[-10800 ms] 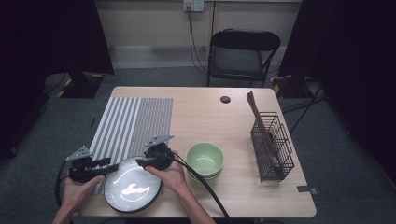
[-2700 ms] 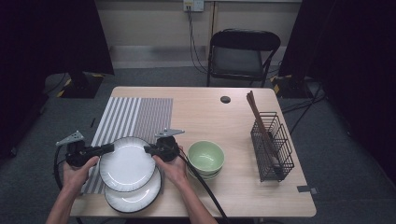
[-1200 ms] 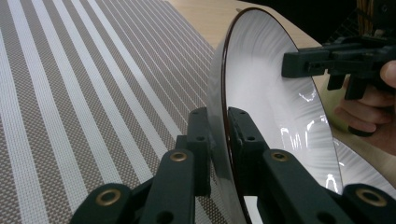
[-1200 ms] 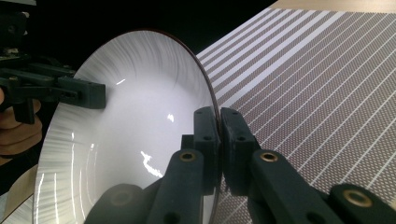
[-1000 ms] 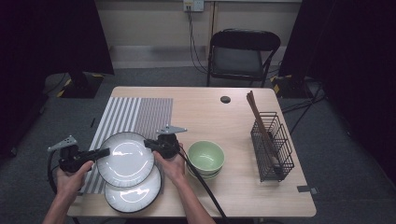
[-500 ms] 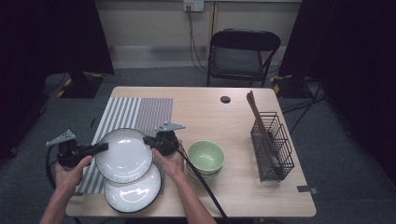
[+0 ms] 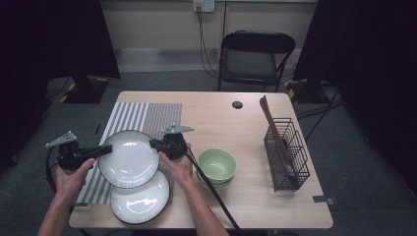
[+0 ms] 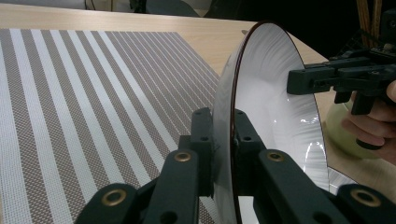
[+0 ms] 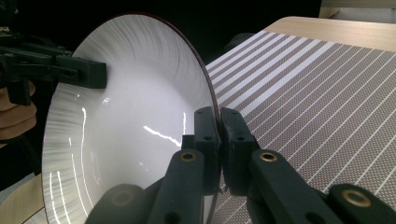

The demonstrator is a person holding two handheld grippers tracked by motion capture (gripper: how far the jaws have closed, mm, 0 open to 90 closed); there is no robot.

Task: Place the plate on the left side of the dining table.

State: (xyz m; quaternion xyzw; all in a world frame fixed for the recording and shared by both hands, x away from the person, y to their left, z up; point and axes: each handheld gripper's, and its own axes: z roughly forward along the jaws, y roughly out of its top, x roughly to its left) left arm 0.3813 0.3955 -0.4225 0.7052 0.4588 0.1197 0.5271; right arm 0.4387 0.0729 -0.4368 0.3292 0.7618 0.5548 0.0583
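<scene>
Over the placemat, both grippers clamp the plate

Upper plate held off table between left tongs at 9 o'clock rim and right tongs at 3 o'clock rim. Under it, toward 6: second plate, blocks descent there. Toward 12: striped mat bare, free room. Toward 3: green bowls just beside right hand, tight. Wire rack with chopsticks far 3, well apart.
</scene>
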